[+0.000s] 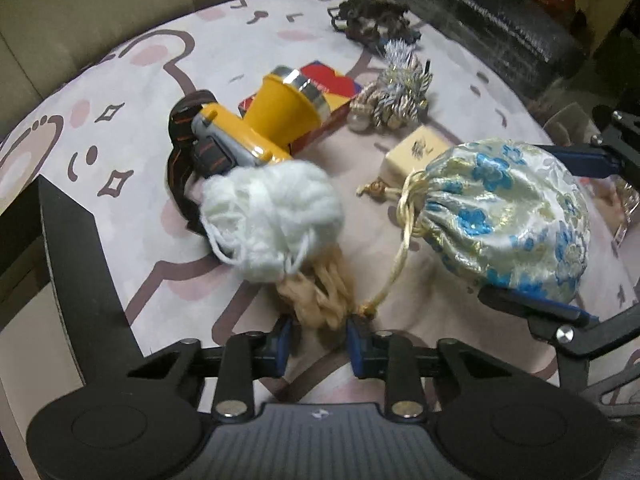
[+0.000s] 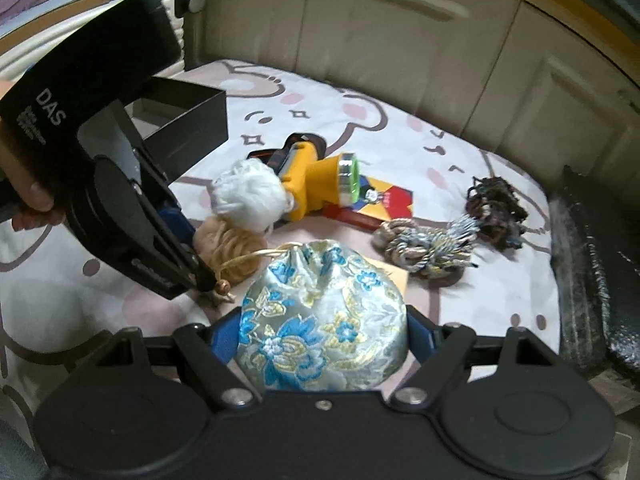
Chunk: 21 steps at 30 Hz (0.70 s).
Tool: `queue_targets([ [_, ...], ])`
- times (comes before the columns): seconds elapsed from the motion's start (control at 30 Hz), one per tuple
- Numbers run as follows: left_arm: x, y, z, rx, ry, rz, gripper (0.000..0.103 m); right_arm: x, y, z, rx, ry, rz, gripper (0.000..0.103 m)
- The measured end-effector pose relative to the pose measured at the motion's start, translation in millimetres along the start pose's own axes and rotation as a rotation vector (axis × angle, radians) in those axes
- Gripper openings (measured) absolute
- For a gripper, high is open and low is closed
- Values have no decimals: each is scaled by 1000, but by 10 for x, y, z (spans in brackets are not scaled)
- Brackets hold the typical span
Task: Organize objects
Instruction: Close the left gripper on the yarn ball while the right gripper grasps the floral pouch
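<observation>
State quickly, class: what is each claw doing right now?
Left claw: shut on the tan yarn.
Right claw: shut on the pouch.

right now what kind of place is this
Likely a bedroom at home: a cartoon-print sheet over a soft surface, pale cabinet doors behind it, and household odds like a yellow flashlight spread on it.

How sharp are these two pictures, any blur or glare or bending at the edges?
Left wrist view: dim indoor light, the fluffy white yarn ball smeared by blur, bed edges bowed by the fisheye. Right wrist view: the blue-flowered silk drawstring pouch fairly sharp, slight glare on the yellow headlamp's green lens, cabinet doors curved.
</observation>
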<state>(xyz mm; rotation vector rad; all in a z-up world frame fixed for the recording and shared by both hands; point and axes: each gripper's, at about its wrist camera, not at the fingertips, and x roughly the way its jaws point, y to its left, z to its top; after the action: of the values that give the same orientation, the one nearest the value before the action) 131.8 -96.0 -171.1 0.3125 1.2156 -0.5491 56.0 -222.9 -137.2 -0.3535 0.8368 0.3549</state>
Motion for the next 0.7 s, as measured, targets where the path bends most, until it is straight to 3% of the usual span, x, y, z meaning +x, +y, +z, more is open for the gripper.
queue_targets([
  [0.13,-134,21,18,-36,-40,-45,25,-54,-24,21,13,-16,-7,82],
  [0.27,-242,76,34,-94,-94,-71,55,-91,-44,39,31,-30,-7,82],
  [0.37,-291,148,55,-153,-131,-62,63,-122,-58,59,42,-41,-4,82],
  [0.57,-212,317,139,-267,-150,2,64,-143,-84,100,50,-52,-1,82],
  [0.7,-129,399,188,-321,-155,-9,62,-121,-95,106,51,-51,4,82],
])
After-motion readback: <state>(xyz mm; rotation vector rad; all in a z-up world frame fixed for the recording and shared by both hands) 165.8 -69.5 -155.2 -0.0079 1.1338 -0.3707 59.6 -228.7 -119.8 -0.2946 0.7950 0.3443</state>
